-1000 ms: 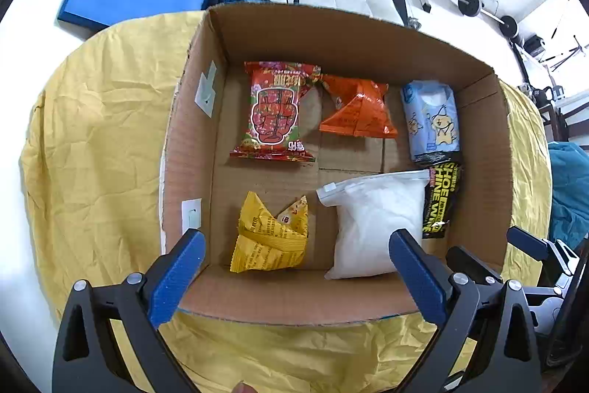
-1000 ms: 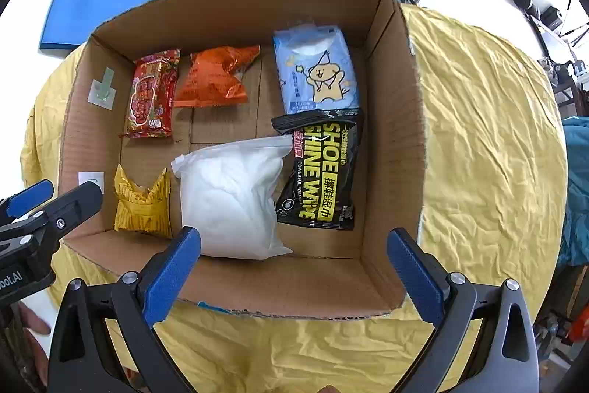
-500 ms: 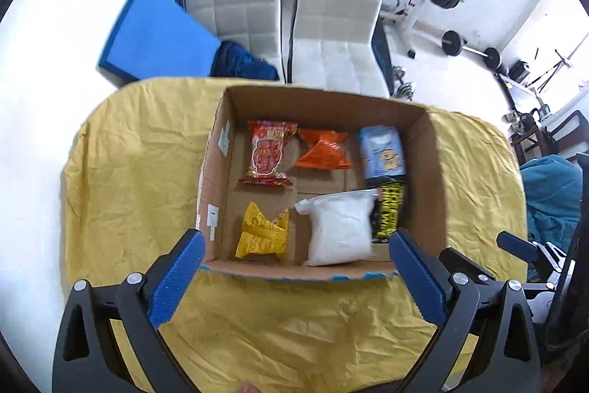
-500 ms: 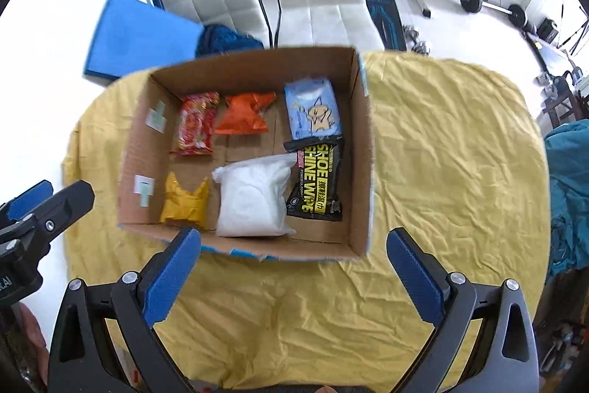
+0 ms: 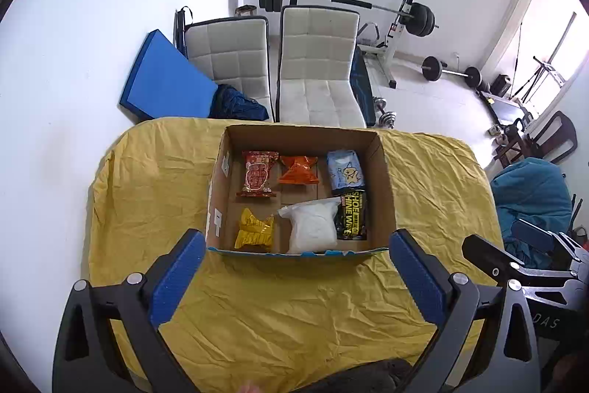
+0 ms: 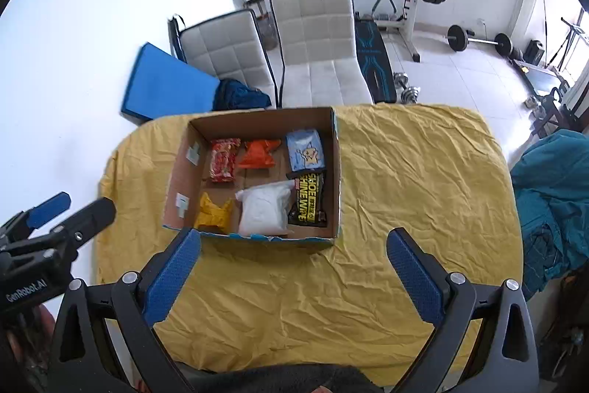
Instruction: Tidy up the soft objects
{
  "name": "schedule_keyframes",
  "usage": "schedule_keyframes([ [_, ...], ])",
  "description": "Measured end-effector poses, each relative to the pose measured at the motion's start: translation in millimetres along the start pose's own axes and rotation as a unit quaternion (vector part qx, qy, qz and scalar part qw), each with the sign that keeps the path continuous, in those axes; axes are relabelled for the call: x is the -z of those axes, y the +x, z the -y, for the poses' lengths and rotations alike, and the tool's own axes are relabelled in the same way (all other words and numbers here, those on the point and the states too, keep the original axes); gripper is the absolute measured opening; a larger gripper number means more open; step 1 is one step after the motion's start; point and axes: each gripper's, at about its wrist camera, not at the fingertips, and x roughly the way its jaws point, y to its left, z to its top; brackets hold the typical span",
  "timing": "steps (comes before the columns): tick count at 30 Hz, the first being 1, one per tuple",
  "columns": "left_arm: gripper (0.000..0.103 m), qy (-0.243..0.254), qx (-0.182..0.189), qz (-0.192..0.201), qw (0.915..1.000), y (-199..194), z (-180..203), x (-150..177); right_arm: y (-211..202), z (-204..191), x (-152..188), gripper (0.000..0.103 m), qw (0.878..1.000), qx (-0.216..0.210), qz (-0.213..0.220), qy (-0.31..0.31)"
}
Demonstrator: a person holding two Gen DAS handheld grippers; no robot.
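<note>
Six packets [image 5: 301, 194], one box [image 5: 384, 179]

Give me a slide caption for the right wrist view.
Open right tool above yellow tablecloth, facing brown cardboard box packed with six soft packets.

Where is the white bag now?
In both views, the white bag lies in the box near its front wall, between the yellow pack and the black pack.

Box [image 5: 383, 172] on table [image 5: 294, 312]; six packets inside, three behind, three before; chairs [image 5: 316, 69] behind table.
</note>
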Motion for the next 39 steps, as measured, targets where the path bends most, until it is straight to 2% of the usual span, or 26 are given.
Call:
schedule_keyframes([
  [7, 0.102, -0.003, 0.005, 0.022, 0.9997, -32, 4, 8, -35, -5, 6, 0.103, 1.0, -0.001, 0.024, -0.007],
  [13, 0.102, -0.013, -0.016, 0.044, 0.9988, -46, 1, 11, -45, -5, 6, 0.103, 0.999, 0.003, 0.031, -0.008],
  [39, 0.102, -0.026, -0.036, 0.046, 0.998, -50, -7, 17, -50, -6, 6, 0.103, 0.999, 0.013, 0.035, -0.017],
])
